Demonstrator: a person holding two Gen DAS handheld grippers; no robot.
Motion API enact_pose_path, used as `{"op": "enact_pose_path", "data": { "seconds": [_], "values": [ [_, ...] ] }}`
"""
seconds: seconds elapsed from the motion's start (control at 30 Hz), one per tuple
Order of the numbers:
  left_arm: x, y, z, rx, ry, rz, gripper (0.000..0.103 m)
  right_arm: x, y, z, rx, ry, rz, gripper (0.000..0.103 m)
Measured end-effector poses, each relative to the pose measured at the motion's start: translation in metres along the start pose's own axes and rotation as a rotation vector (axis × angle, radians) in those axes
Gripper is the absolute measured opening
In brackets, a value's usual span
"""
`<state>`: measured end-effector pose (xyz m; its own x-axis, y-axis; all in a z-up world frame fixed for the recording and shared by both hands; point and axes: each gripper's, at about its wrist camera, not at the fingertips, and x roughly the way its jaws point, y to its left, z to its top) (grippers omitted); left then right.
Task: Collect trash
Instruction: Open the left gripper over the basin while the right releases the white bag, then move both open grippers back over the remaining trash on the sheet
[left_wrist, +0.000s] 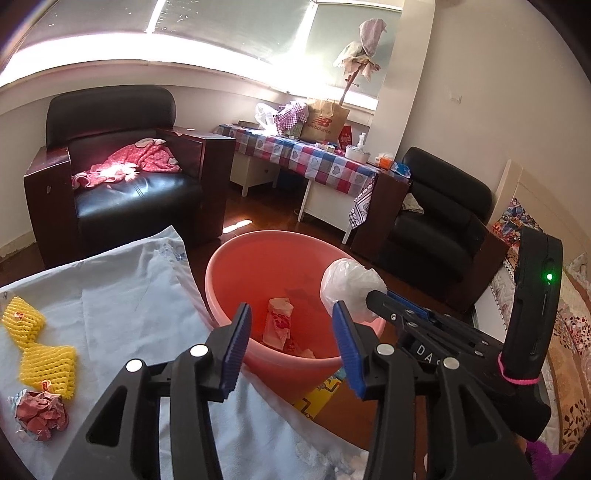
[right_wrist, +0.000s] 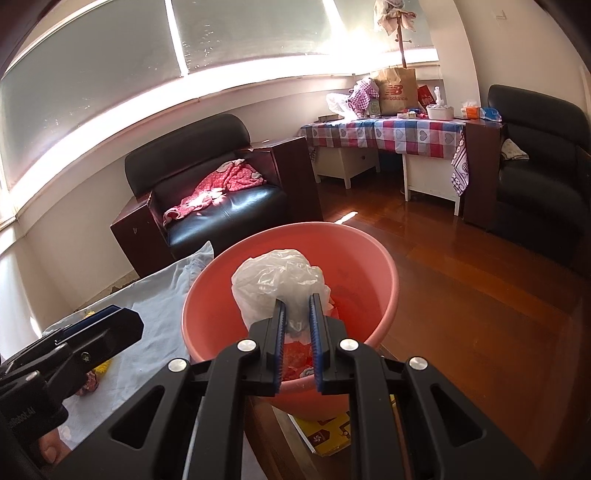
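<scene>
Over the pink bucket (right_wrist: 384, 266) your right gripper (right_wrist: 297, 317) pinches the white plastic bag (right_wrist: 273, 280), which bulges beyond the jaws, bucket straight below. Your left gripper (left_wrist: 291, 332), jaws apart and empty, hovers near the left rim. Only its camera shows the yellow foam nets (left_wrist: 48, 363) and crumpled wrapper (left_wrist: 40, 413) on the cloth (left_wrist: 129, 295), nearer that hand.

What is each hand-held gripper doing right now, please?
Left hand-held gripper: open, empty, above the pink basin.
Right hand-held gripper: closed on the crumpled plastic bag.
</scene>
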<state>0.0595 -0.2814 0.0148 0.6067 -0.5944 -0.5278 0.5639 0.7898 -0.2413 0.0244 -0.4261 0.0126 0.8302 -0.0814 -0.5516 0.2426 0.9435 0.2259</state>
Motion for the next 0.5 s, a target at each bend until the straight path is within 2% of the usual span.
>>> {"op": "enact_pose_path", "data": {
  "seconds": [0.1,0.2,0.3,0.5],
  "values": [
    [-0.005,0.001,0.000,-0.006,-0.005,0.004,0.045,0.005,-0.001,0.001,0.015,0.026,0.004,0.016],
    [-0.008,0.003,-0.001,-0.015,-0.006,0.005,0.045,0.010,-0.005,0.000,0.047,0.056,0.017,0.032],
    [-0.012,0.005,-0.002,-0.023,-0.007,0.007,0.046,0.009,-0.007,-0.001,0.064,0.055,0.030,0.040],
    [-0.021,0.011,-0.005,-0.039,-0.010,0.016,0.046,0.003,0.002,0.000,0.039,0.053,0.032,0.041]
  ]
}}
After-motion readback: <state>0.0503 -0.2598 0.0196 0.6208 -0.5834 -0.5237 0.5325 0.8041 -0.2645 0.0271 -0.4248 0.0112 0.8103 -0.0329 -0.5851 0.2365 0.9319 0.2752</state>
